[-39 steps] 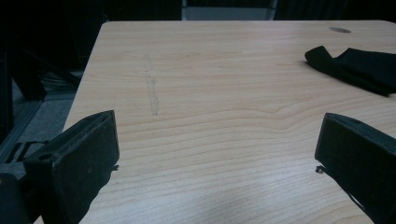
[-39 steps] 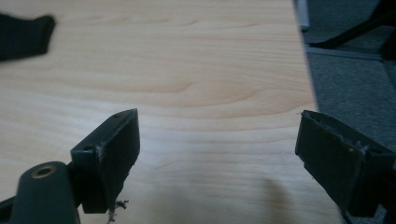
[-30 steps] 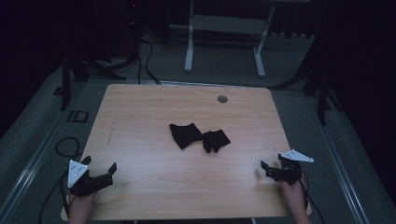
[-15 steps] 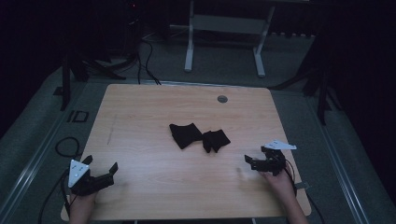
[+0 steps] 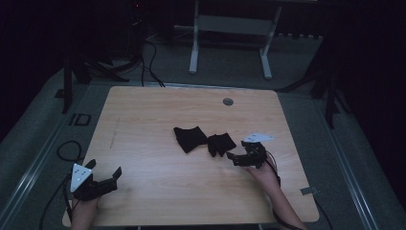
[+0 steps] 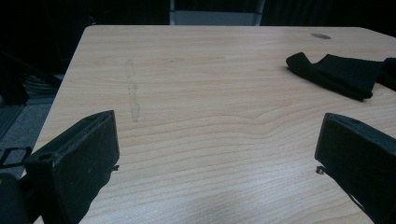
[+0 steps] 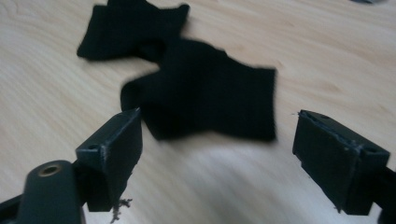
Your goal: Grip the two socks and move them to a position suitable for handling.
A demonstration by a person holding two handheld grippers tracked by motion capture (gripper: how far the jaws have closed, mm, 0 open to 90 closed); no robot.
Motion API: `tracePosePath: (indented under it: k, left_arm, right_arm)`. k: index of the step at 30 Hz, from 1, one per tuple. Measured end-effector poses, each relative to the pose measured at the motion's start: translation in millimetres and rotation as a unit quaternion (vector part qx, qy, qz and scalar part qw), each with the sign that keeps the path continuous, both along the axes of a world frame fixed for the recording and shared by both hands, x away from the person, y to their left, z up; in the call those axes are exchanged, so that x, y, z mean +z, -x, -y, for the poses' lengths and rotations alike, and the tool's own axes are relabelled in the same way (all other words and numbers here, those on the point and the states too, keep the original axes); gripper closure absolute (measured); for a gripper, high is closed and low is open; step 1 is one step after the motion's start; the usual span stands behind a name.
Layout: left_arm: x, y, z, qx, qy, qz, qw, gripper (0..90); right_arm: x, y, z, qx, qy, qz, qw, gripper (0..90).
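Two black cloth pieces are what I am heading for, and my right gripper (image 5: 235, 157) has crossed from the right edge of the tabletop (image 5: 158, 191) to stand just short of them. Its jaws are spread wide; they have just eased in a touch, with nothing between them, only bare wood. In the right gripper view the nearer cloth piece (image 7: 210, 93) lies right ahead of the jaw tips, flat and a little rumpled, its closest edge near but not yet between them. That puts me, I judge, at the end of the approach: a short push on and down should bring an edge of the fabric inside the gap, and only then is closing worth anything.

The farther cloth piece (image 5: 189, 138) lies to the left of the near one (image 5: 222, 143) in the high view, the two meeting or overlapping where they join; I cannot tell which lies on top. If they overlap, lifting one may drag the other along.

My left gripper (image 5: 103, 179) sits low at the near left corner of the tabletop, jaws spread, holding nothing, well apart from the fabric; from its own view the cloth (image 6: 334, 72) shows far off to the upper right.

Farther out, a small round grey cap (image 5: 228, 101) sits in the wood near the far edge, clear of my path. Beyond the tabletop stand a pale metal frame (image 5: 232, 28) and cables on the floor (image 5: 143, 52). Nothing blocks the reach; thin cloth lying flat is the only difficulty.
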State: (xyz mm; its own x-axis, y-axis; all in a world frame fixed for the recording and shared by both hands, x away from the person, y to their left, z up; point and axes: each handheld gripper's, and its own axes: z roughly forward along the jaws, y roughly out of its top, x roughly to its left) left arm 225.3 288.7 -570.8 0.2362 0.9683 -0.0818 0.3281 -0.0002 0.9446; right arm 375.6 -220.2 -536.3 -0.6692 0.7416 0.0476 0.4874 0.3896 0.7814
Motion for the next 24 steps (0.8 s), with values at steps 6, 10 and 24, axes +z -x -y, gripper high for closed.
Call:
tracePosePath:
  k: [6,10,24]
  left_arm:
    - [0.0,-0.4,0.4,-0.003,0.000,-0.001,1.0000,0.0]
    - [0.2,-0.3,1.0,-0.004,-0.001,-0.001,1.0000,0.0]
    - [1.1,1.6,2.5,-0.008,-0.002,-0.001,1.0000,0.0]
  right_arm:
    - [5.9,-19.8,-29.8,0.008,-0.003,0.004,1.0000,16.4]
    - [5.4,-31.6,-42.1,0.005,-0.009,-0.003,0.9999,18.1]
    - [-25.9,-41.0,-62.5,-0.002,0.047,-0.031,0.9984,36.0]
